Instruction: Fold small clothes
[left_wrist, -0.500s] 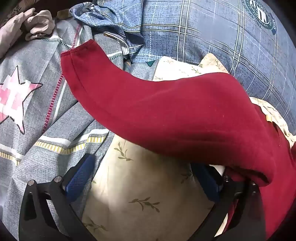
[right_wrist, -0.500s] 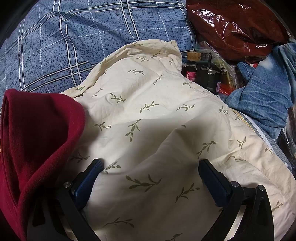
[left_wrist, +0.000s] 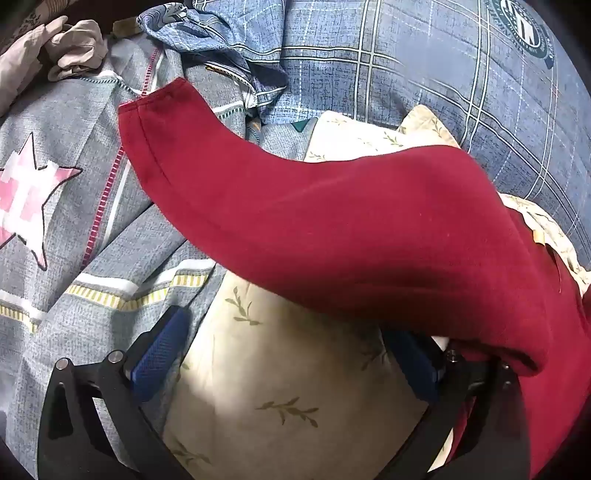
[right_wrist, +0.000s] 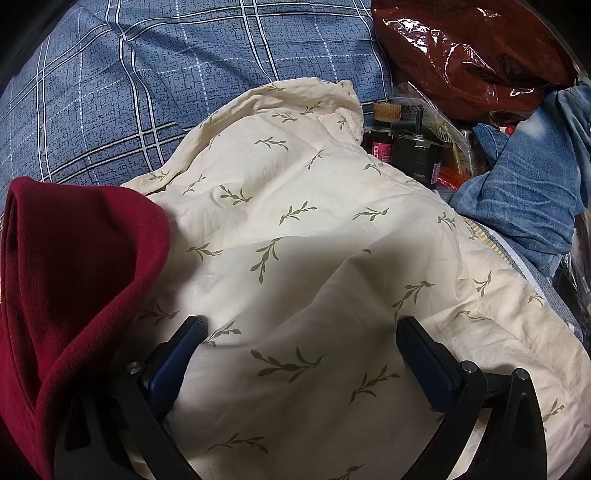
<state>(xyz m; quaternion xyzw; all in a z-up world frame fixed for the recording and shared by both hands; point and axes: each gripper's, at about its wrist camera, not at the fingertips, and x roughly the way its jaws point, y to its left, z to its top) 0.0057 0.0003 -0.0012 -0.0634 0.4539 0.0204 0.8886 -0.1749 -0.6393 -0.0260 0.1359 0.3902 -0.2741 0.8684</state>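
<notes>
Red garment (left_wrist: 332, 229) first: we see a dark red fleece piece draped across the middle of the left wrist view, its hemmed end reaching out to the upper left over the grey bedding with the pink star (left_wrist: 26, 199), its bulk running down along the right edge. It lies on top of a cream cloth printed with small green sprigs (left_wrist: 280, 376), and its lower fold hangs right over our left gripper's right-hand finger, hiding most of that blue pad.

Our left gripper (left_wrist: 295, 358) has its jaws spread wide, angled down at the cream cloth, and nothing is pinched between the pads; whether the draped red fabric actually rests on the finger we cannot say for sure.

Over on the right wrist view, the red garment (right_wrist: 70, 280) bunches up at the left edge, just beside the left finger of our right gripper (right_wrist: 301, 325). That gripper also stands fully spread, both blue pads clear in view, poised over the cream sprig cloth (right_wrist: 295, 206) and gripping nothing.

Behind the cloth lies a blue plaid sheet (right_wrist: 155, 74). At the upper right we spot a shiny dark red plastic bag (right_wrist: 465, 51), some dark bottles (right_wrist: 402, 147) beside the cloth's corner, and crumpled blue denim (right_wrist: 524, 199).
</notes>
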